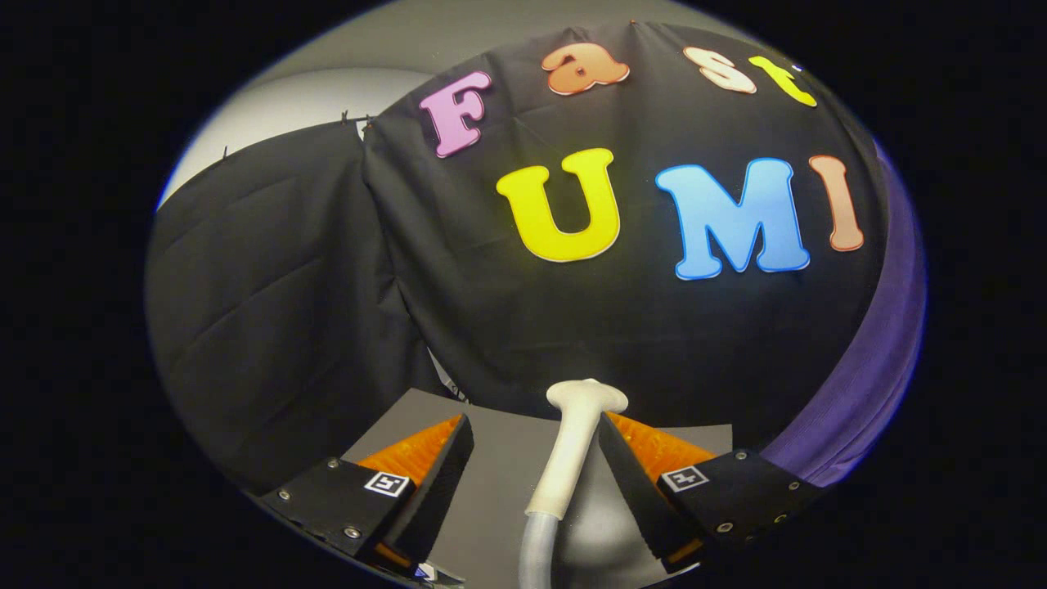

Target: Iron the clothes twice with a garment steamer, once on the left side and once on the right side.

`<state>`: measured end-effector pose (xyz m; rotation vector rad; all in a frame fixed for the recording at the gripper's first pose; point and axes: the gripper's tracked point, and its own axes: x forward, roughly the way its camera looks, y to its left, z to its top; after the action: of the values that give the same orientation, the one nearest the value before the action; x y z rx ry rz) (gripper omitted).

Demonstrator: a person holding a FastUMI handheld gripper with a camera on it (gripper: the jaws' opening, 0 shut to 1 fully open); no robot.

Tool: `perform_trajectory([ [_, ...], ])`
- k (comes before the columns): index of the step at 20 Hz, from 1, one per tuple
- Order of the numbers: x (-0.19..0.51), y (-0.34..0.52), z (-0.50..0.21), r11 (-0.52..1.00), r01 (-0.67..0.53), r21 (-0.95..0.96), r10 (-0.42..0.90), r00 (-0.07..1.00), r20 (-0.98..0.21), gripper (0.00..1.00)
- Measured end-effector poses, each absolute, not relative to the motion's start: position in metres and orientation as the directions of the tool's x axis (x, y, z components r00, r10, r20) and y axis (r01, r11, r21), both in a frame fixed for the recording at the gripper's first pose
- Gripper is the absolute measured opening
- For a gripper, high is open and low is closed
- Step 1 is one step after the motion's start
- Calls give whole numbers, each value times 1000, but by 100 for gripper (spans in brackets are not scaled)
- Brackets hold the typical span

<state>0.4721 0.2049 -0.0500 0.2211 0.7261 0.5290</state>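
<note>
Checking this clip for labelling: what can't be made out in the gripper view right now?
- Grip: the steamer stands between the fingers of the gripper, beside the right one; contact can't be told, and the left finger is apart.
- Steamer head: its face points away, toward the black cloth.
- Hose: cut off below the fingers.
- Purple garment: a strip past the right finger; its shape can't be told.

Gripper [532,442] level, pointing forward; fingers [433,466] spread apart, one either side of the steamer handle [572,442], right finger touching it, left one clear.
</note>
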Motion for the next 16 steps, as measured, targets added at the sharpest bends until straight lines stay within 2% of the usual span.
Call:
perform_trajectory([
  [9, 494, 220, -139, 876, -274, 396, 481, 456, -749, 96],
  [11, 488, 224, -154, 875, -253, 412, 483, 425, -766, 93],
  [12, 484, 225, -160, 872, -242, 425, 489, 409, -770, 85],
  [15, 479, 227, -171, 865, -190, 464, 501, 383, -776, 71],
  [16, 479, 224, -171, 865, -155, 477, 497, 383, -779, 53],
])
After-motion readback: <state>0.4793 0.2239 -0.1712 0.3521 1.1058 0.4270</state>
